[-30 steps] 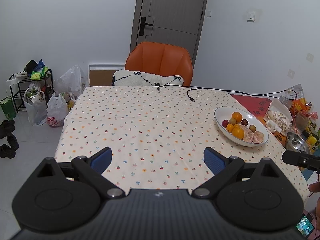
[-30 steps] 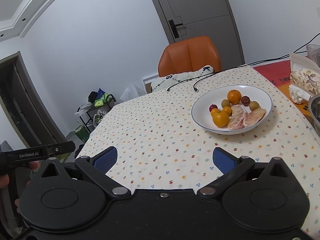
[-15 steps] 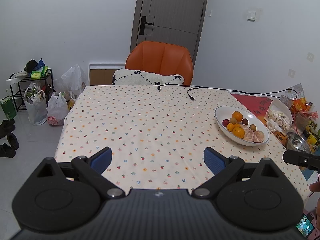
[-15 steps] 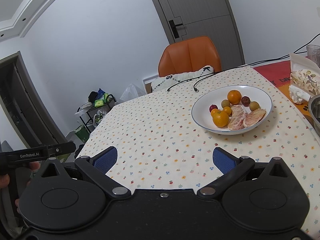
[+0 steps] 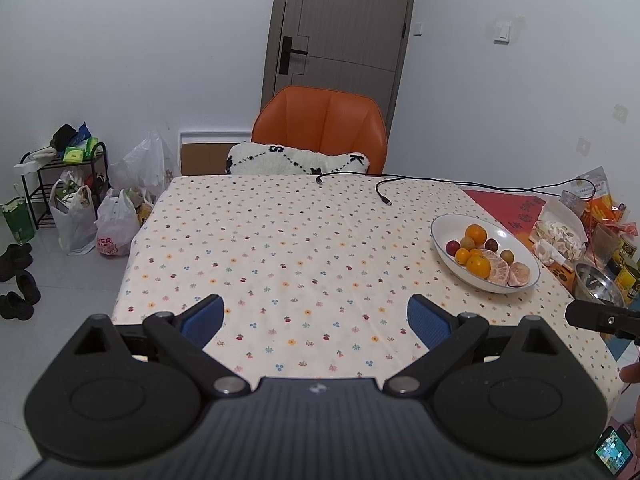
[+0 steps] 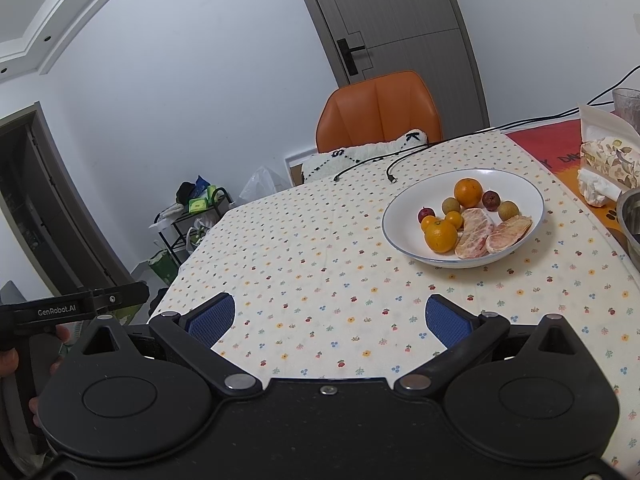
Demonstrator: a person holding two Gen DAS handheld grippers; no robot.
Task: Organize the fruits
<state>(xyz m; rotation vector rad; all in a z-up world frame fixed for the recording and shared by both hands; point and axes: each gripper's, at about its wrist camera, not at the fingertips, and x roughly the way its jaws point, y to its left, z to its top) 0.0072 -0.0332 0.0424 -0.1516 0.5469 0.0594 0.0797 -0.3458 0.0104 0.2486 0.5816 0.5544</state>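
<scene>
Your white oval ceramic bowl point(image 5: 442, 240) with the thin blue rim sits near the table's right edge, about midway along it, its long axis running from the near-right toward the far-left in the left wrist view. Inside: a large round orange point(image 6: 467, 192) at the far side, another orange point(image 6: 440, 235) at the near-left, two peeled pinkish citrus halves point(image 6: 493, 232) lying side by side at the near side with their long axes aimed toward the far-right, plus small dark-red and tan round fruits between them. Your left gripper point(image 5: 316, 318) hangs over the table's near edge, jaws spread wide and empty, blue ribbed pads point(image 5: 202, 320) facing each other; the bowl lies ahead and well to the right of them. Your right gripper point(image 6: 330, 318) is likewise spread wide and empty over the near edge; the bowl lies ahead, slightly right of centre, well apart from the pads. Cloth point(image 5: 288, 248) is cream cotton with small printed flowers, faintly creased. A black cable point(image 5: 384, 192) trails across the far edge.
</scene>
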